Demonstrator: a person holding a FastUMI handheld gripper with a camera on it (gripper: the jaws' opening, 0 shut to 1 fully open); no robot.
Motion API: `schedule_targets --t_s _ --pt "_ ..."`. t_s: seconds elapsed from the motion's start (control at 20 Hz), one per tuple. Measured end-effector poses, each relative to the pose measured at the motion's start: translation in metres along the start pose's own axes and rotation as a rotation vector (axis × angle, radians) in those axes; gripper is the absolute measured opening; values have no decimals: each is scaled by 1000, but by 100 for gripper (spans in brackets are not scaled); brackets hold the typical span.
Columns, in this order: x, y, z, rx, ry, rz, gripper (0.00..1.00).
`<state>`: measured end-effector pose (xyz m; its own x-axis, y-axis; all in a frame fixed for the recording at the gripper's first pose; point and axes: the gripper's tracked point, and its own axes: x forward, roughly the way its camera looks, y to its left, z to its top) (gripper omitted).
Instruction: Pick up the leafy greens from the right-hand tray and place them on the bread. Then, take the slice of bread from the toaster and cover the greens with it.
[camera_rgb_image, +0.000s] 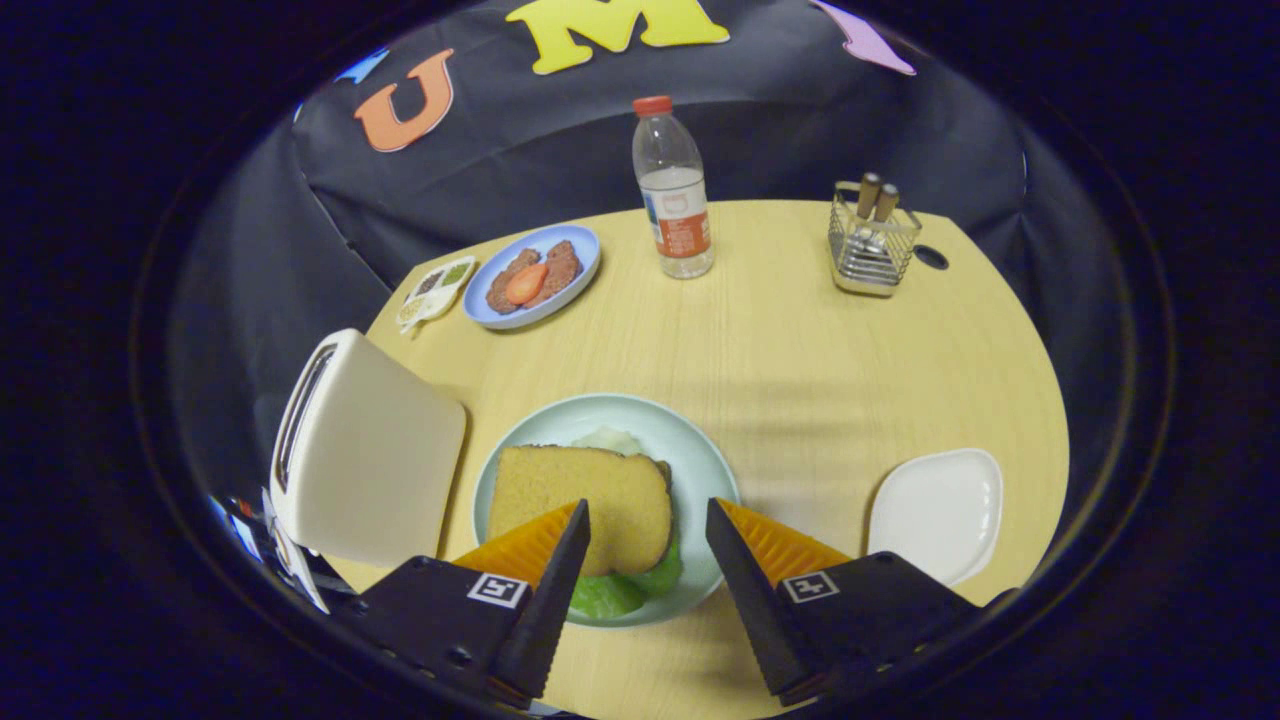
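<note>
Already the bread slice (580, 505) lies over the leafy greens (610, 592) on the pale green plate (700, 460); the gripper (645, 525) hangs spread and empty above it; seemingly only withdrawal remains, clear of the toaster (365, 450).

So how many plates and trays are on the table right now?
3: a green plate holding the sandwich just ahead of the open hand-held gripper, an empty white tray beside it, and a blue plate near the bottle.

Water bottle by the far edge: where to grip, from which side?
Take the water bottle across its labelled lower body, coming level from the near side with the open gripper. It stands upright, its body straight-sided, with bare table before it.
</note>
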<state>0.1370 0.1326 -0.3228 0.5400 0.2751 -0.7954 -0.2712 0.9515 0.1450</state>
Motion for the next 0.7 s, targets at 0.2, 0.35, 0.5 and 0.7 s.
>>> schedule_targets --t_s 0.2,0.35,0.5,0.7 --pt "-65 8 17 7 -151 -29 84" --pt "-122 19 32 -1 -287 -56 84" --pt "-178 32 42 -22 -420 -97 89" --pt "-270 51 52 -42 -586 -131 97"
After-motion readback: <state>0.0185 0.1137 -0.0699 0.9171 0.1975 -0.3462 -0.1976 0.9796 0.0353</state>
